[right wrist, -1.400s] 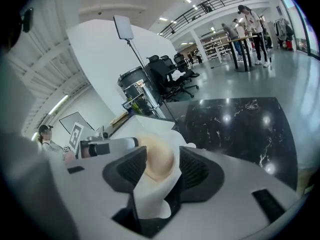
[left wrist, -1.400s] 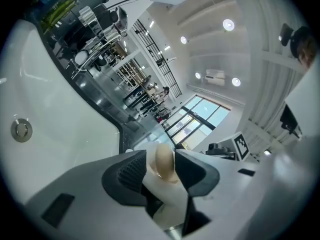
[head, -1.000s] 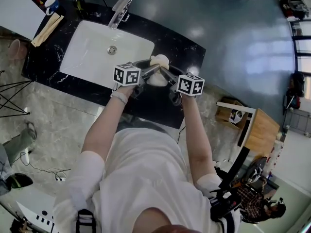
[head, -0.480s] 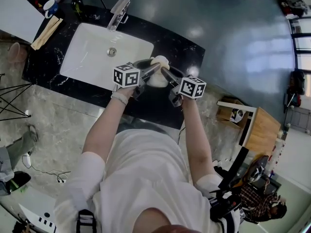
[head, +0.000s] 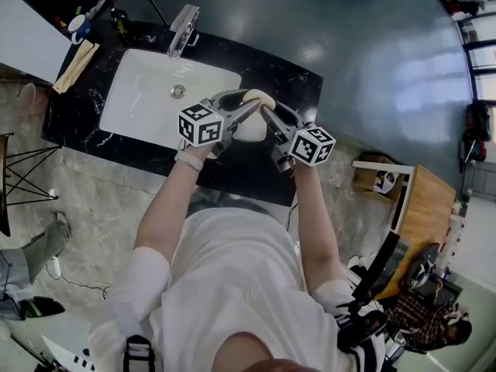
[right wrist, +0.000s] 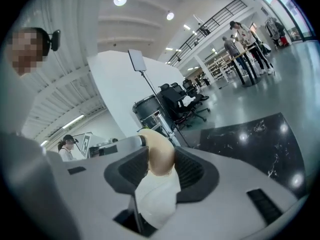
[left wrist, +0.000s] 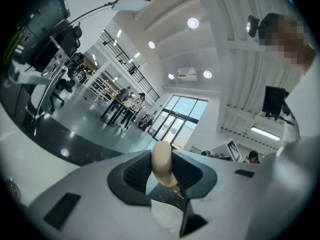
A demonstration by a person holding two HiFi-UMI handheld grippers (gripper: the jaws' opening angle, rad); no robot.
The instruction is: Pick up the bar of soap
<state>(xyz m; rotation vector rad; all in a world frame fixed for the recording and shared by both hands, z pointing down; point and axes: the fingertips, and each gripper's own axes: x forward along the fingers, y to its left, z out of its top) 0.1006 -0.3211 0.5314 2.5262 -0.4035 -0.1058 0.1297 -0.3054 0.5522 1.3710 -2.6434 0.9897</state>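
Observation:
The cream bar of soap (head: 258, 98) is up off the black counter, pinched from both sides. My left gripper (head: 251, 105) comes at it from the left and is shut on it. In the left gripper view the soap (left wrist: 161, 160) stands on edge between the dark pads. My right gripper (head: 266, 109) comes from the right and is also shut on it. The right gripper view shows the soap (right wrist: 158, 155) squeezed between its pads. A white dish (head: 252, 129) lies just below the soap and also shows under the right gripper's jaws.
A white sink basin (head: 147, 91) with a chrome tap (head: 183, 28) sits left of the soap in the black marble counter (head: 294, 80). A cup (head: 77, 26) and a folded cloth (head: 75, 64) lie at the far left corner. A wooden table (head: 422, 208) stands to the right.
Both grippers stay on the soap. The two marker cubes have shifted slightly toward the person and look larger, the right one most.

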